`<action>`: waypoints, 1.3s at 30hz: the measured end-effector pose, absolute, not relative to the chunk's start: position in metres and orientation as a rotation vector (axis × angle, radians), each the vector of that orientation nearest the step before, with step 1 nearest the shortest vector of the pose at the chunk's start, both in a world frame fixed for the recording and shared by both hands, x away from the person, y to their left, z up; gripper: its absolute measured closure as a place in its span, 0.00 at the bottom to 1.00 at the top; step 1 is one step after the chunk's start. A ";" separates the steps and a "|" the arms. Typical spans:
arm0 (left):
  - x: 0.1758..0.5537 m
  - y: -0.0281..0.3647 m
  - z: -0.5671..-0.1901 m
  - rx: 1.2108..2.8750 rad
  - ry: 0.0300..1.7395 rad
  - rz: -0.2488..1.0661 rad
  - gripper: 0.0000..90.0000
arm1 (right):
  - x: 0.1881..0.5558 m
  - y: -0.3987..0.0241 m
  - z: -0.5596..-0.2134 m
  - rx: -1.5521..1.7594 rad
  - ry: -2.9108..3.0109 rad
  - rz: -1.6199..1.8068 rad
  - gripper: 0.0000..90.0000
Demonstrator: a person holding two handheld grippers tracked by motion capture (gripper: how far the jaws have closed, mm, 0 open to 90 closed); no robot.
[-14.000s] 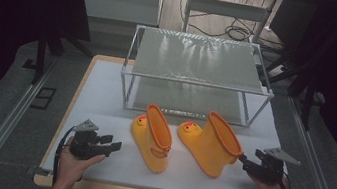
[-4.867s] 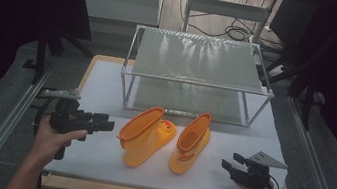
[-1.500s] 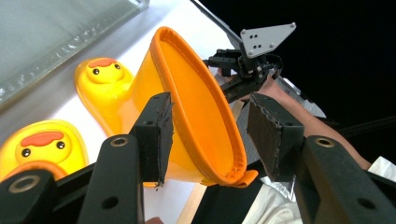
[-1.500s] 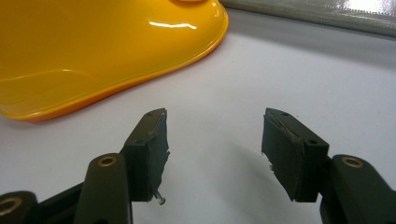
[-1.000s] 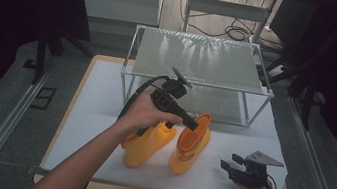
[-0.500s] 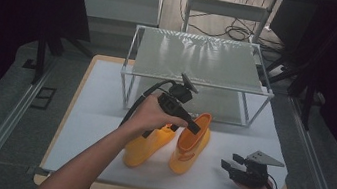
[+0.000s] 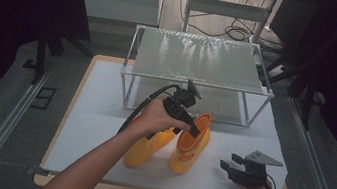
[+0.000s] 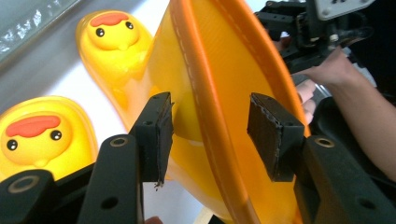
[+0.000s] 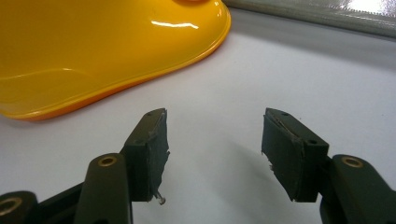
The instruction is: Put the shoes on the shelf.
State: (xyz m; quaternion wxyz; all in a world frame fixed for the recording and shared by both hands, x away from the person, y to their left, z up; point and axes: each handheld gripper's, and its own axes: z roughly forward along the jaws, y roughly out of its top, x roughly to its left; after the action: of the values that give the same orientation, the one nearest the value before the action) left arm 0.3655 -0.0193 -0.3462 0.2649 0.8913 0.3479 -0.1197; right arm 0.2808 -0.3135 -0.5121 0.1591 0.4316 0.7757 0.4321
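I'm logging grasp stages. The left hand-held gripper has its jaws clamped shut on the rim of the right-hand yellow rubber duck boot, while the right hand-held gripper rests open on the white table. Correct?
Not quite. The left hand-held gripper is not clamped: in the left gripper view its jaws stand open, straddling the rim of the right-hand yellow rubber duck boot with gaps either side. The right hand-held gripper is indeed open over the white table.

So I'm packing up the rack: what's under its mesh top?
Under the wire rack's mesh top, a lower shelf; nothing visible on it, the left hand hides part.

You work at a white table [image 7: 98, 114] with a wire rack [image 7: 202, 59] at its far edge; dark curtains, cables [image 7: 231, 30] on the floor behind
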 end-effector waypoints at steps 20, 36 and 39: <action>0.368 -0.018 -0.347 2.415 1.005 -0.238 0.96 | 0.282 -0.317 -0.512 1.259 2.194 1.231 0.47; 0.338 0.032 -0.314 2.339 0.954 -0.163 0.96 | 0.281 -0.320 -0.509 1.269 2.165 1.236 0.47; 0.331 0.044 -0.324 2.370 0.932 -0.144 0.96 | 0.281 -0.320 -0.509 1.274 2.169 1.233 0.47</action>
State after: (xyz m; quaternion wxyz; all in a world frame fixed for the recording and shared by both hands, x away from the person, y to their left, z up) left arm 0.3311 0.0437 -0.3243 0.2911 0.8889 0.3497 -0.0542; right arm 0.2812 -0.3196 -0.5094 0.1691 0.4481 0.7632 0.4338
